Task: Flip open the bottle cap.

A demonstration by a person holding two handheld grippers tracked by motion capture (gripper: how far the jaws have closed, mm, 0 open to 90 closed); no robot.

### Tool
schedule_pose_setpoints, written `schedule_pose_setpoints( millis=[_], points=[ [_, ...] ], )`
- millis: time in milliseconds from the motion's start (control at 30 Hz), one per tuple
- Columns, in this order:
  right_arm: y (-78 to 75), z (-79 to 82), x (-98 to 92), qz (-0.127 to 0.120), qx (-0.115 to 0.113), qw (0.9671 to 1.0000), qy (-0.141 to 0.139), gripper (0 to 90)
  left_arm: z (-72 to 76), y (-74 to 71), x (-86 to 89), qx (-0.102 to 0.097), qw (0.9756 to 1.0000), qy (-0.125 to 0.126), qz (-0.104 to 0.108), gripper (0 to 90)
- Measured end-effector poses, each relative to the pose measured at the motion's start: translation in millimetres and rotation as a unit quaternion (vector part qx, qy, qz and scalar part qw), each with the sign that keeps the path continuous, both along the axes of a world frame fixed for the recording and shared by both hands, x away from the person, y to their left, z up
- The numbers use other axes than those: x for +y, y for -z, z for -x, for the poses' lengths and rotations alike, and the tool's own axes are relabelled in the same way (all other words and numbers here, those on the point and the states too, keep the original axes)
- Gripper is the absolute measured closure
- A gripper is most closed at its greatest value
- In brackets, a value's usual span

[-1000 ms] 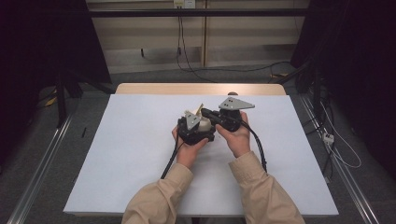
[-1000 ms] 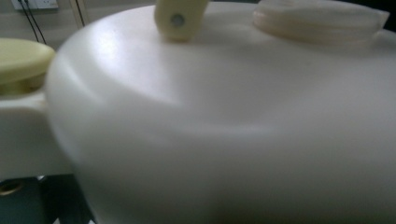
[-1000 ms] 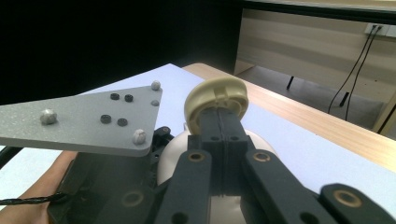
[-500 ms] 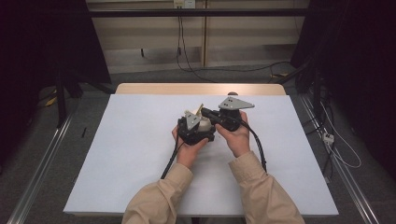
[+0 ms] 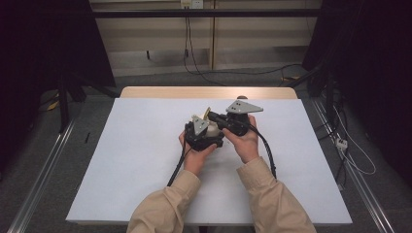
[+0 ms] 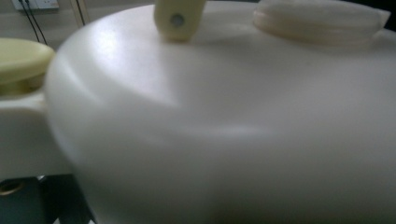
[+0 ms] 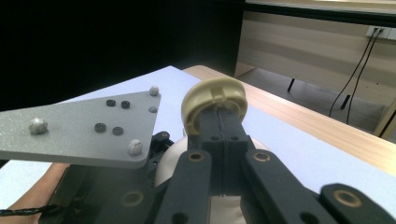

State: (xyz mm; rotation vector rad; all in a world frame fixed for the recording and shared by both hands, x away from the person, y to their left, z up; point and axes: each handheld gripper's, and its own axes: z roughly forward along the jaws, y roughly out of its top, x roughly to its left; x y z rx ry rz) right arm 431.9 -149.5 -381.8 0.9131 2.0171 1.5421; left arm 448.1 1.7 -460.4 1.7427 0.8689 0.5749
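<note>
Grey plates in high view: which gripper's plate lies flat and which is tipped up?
The right gripper carries the flat plate, its broad face turned up at the camera. The left gripper's plate is tipped up steeply, beside the cream container.

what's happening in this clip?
A person works at a white-topped table, one tool in each hand, both held together over the middle of it. The left tool is up against a cream plastic container; whether it grips it can't be told. The right tool has its jaws shut, their tips at a beige ring-shaped handle at the top of that container. Nothing else lies on the table.
</note>
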Motion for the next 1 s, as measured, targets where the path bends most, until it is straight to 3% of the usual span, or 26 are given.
schedule_pose_setpoints(
  millis=[733,1000],
  points=[
    [-1.6,-6.5,6.2,-0.003,-0.005,1.0,-0.003,90.0,-0.1,0.3,-0.5,0.003,1.0,-0.003,0.007,5.0],
    [-2.0,-3.4,2.0,0.001,0.002,1.0,-0.005,90.0,-0.5,-0.5,1.7,0.006,0.9999,0.009,0.005,4.7]
  ],
)
